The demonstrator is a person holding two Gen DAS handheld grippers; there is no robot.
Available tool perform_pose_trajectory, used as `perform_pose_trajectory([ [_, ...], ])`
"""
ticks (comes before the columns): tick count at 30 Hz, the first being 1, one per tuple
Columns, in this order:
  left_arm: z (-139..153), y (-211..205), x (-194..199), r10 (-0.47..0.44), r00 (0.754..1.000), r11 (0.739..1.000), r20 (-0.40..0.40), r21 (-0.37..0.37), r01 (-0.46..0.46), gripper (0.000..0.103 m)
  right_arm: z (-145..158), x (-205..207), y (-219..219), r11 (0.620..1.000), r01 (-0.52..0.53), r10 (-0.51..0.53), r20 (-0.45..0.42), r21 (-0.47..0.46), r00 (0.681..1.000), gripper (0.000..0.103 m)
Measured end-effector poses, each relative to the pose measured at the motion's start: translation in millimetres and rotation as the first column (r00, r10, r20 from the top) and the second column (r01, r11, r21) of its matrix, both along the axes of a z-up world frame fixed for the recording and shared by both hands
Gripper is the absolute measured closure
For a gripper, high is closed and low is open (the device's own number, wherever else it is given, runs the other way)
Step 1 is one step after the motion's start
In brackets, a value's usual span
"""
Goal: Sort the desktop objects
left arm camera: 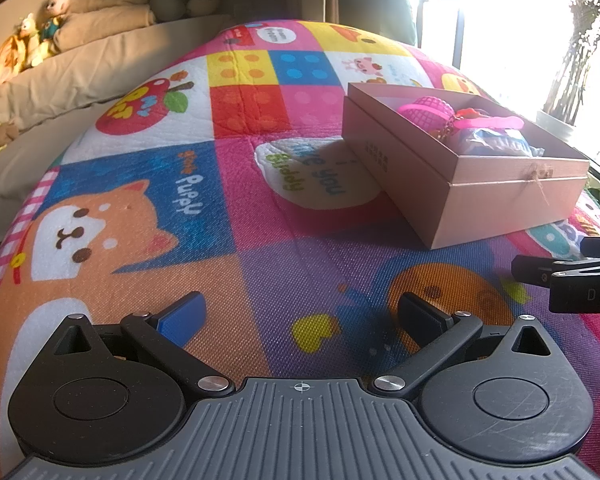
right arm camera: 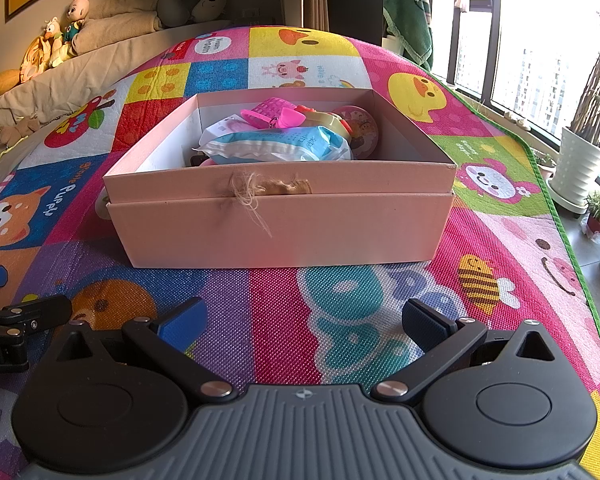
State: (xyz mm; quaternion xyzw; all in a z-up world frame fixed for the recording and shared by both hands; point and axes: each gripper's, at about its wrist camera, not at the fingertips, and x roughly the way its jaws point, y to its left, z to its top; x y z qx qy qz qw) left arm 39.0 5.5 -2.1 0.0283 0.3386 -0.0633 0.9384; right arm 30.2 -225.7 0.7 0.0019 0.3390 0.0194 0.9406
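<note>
Bright cartoon play mat (right arm camera: 284,320) covers the work surface, w/ a bed and plush toys behind and a sunny window w/ potted plants on the right. Pink box (right arm camera: 280,224) sits open on the mat straight ahead of the right gripper (right arm camera: 302,320); it already holds a tissue pack (right arm camera: 276,146), a pink mesh basket (right arm camera: 266,110), a round tin (right arm camera: 360,128) and other bits I can't make out. Left gripper (left arm camera: 300,320) hovers over bare mat, box off to its right. Both grippers have jaws spread wide, nothing between them. No loose items show on the mat in either view, so sorting looks at or near its end. Next move prob: scan for any stray thing out of frame, else pull back & finish
</note>
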Motion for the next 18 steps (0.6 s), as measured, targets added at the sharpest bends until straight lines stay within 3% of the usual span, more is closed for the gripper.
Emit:
perform_pose_trajectory([
  [18,0.4,-0.9,-1.1,0.000,1.000,1.000,0.000,-0.003,0.000,0.000,0.4,-0.2,-0.9,1.000,0.000,0.000,0.000,0.000,1.000,0.000],
])
